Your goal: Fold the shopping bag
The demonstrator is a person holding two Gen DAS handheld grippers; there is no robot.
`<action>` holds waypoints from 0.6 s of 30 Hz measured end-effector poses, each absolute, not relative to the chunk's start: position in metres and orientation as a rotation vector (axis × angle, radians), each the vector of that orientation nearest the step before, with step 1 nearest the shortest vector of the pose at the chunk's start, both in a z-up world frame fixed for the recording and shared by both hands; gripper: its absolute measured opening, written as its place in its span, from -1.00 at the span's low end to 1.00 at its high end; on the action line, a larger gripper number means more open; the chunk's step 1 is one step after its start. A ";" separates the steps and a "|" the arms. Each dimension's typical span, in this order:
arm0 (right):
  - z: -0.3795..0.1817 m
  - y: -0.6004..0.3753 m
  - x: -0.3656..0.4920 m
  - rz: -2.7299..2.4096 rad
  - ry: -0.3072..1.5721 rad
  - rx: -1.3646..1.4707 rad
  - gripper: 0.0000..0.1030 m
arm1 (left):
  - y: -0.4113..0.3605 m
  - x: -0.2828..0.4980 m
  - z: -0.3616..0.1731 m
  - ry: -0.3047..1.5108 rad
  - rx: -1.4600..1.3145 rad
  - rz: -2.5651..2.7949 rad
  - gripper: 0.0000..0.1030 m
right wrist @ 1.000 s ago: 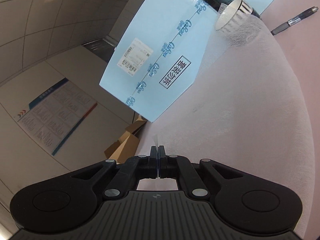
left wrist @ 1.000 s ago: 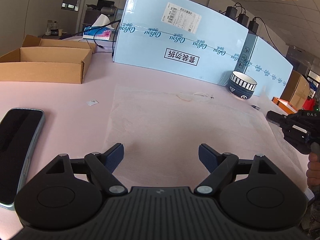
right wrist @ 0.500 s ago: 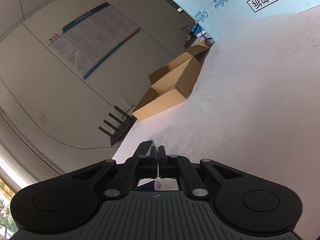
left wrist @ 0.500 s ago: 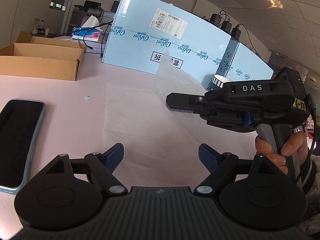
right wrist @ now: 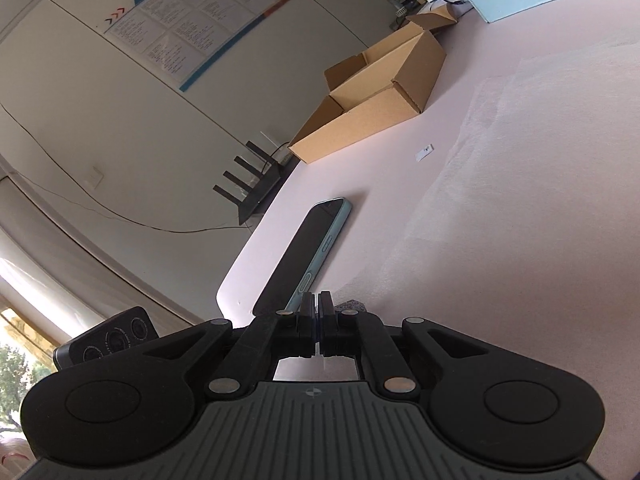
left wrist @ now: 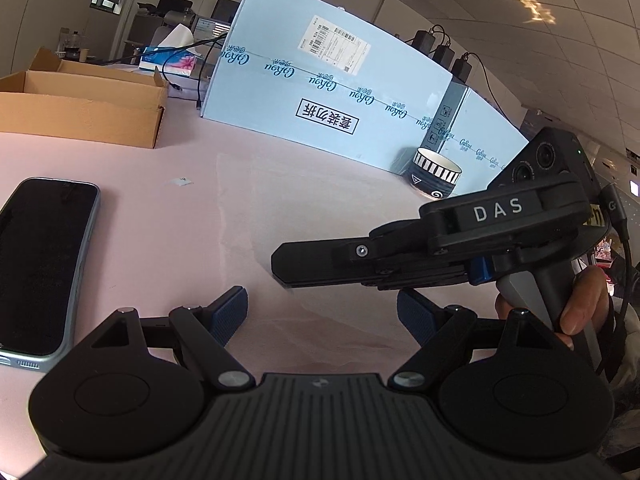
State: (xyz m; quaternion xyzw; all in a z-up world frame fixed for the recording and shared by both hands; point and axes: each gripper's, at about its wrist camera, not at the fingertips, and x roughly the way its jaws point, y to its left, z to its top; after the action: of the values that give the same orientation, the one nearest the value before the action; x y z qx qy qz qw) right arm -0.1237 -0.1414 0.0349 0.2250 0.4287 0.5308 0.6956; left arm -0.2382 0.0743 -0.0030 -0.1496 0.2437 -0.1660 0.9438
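The shopping bag [left wrist: 304, 216] is a thin translucent white sheet lying flat on the pink table, folded over on itself; it also shows in the right wrist view [right wrist: 520, 168]. My left gripper [left wrist: 320, 312] is open and empty, its blue pads just above the bag's near edge. My right gripper [right wrist: 319, 312] is shut on the bag's edge and holds it low over the bag. In the left wrist view the right gripper [left wrist: 280, 266] reaches in from the right, between and just beyond the left fingers.
A phone [left wrist: 36, 264] lies left of the bag, also in the right wrist view [right wrist: 308, 256]. An open cardboard box [left wrist: 80, 108] stands at the back left. A large light-blue box [left wrist: 320, 92] and a striped bowl [left wrist: 436, 172] stand behind the bag.
My right gripper has carried the bag's right edge up and across to the left and down near the left gripper. The left gripper has stayed open in place.
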 end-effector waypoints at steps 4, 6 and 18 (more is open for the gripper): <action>0.040 -0.148 -0.119 1.156 0.922 0.528 -0.91 | 0.073 -0.240 -0.001 0.487 -0.299 -0.367 0.56; 0.044 -0.161 -0.112 1.108 0.876 0.564 -0.76 | 0.072 -0.238 -0.001 0.491 -0.298 -0.374 0.56; 0.041 -0.243 -0.095 0.854 0.744 0.582 -0.43 | 0.072 -0.211 0.001 0.542 -0.352 -0.294 0.37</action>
State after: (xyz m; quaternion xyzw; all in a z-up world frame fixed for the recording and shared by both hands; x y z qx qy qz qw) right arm -0.0946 -0.2425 0.0411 0.2717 0.3476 0.3986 0.8040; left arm -0.2110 0.0721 0.0013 -0.1722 0.2654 -0.1439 0.9377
